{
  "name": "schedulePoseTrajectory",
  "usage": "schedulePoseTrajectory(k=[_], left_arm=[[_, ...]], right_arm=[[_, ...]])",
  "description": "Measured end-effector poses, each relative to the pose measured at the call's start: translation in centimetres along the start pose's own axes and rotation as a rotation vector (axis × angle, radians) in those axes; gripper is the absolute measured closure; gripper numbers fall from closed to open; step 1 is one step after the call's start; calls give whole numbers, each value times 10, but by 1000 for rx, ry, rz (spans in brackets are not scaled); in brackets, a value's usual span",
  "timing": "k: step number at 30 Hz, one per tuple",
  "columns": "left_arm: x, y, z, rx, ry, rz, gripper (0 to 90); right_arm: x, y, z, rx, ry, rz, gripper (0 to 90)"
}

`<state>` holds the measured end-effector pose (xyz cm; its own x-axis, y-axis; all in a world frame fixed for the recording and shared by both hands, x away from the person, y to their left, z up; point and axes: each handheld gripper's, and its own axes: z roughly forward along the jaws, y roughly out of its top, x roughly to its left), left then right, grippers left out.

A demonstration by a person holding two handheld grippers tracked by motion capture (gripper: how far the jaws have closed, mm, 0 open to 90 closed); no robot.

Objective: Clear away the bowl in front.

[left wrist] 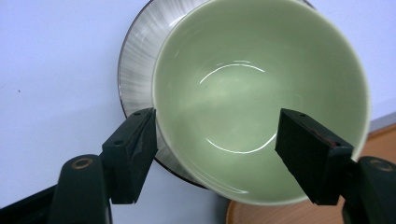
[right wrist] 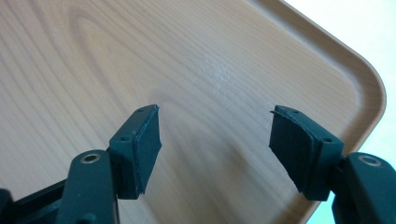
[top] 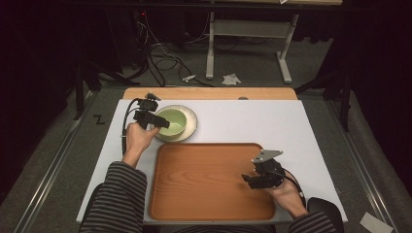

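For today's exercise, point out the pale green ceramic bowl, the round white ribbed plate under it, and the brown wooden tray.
pale green ceramic bowl [left wrist: 243, 93], left gripper view, on its inner wall.
round white ribbed plate [left wrist: 137, 70], left gripper view, on its ribbed rim.
brown wooden tray [top: 204, 179], high view, on its bare floor.

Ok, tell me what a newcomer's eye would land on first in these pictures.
First, the pale green bowl sitting on a white plate at the far left of the white table, with the left tongs open astride its near rim, one jaw outside and one inside. Next, the big wooden tray at the near edge, bare, with the right tongs open above its right side.
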<state>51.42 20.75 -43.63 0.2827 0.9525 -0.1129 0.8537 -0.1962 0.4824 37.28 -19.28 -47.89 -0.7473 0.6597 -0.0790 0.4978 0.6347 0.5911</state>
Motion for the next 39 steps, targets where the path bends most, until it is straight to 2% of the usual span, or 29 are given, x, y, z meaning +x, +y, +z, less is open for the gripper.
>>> schedulePoseTrajectory(k=[5,8,10,13,17,21,23,24,27,34,39], left_arm=[[6,2,12,40,22,-33,393],[12,2,17,47,7,-64,462],[15,2,20,59,2,-75,478],[17,2,24,65,-1,-81,506],[16,2,29,81,4,-66,542],[19,2,34,90,-8,-79,588],[21,3,35,77,-26,-94,619],[23,3,33,49,-43,-109,666],[24,3,33,39,-50,-107,689],[27,5,37,42,-62,-111,765],[30,5,39,32,-85,-135,806]], right_arm=[[0,0,0,-2,5,0,350],[0,0,1,0,4,-2,351],[0,0,0,1,5,-2,351],[1,0,0,2,6,-4,351],[2,0,1,0,19,-15,351],[3,0,1,3,26,-17,350],[3,0,0,1,28,-21,350],[3,0,1,3,29,-21,350],[3,0,1,4,29,-22,351],[2,0,0,1,26,-16,350],[2,0,0,4,24,-21,351]])
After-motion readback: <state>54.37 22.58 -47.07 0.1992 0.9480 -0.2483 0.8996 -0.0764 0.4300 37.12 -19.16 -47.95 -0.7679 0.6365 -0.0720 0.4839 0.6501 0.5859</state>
